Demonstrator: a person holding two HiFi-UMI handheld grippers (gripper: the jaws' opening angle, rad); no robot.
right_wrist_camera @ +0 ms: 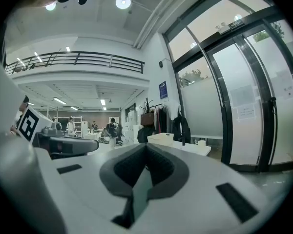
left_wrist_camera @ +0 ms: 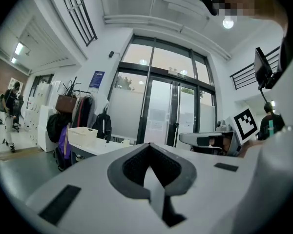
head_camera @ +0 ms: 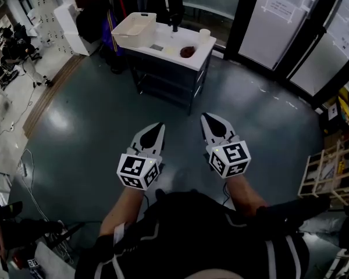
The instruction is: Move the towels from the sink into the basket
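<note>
head view: my left claw [head_camera: 159, 125] and right claw [head_camera: 205, 117] hang close to my body, both pinched together on nothing, above the floor [head_camera: 99, 127]. well ahead stands the counter [head_camera: 163, 54]. a dark red lump i take for a towel [head_camera: 187, 52] lies in its sink [head_camera: 181, 53], and the basket [head_camera: 123, 32] at the left end looks empty. i judge nothing moved yet.

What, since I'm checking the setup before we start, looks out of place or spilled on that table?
Nothing stands out. On the table, the basket and the cup stand upright, a reddish bundle, likely a towel, lies near the cup, and no spill shows.
</note>
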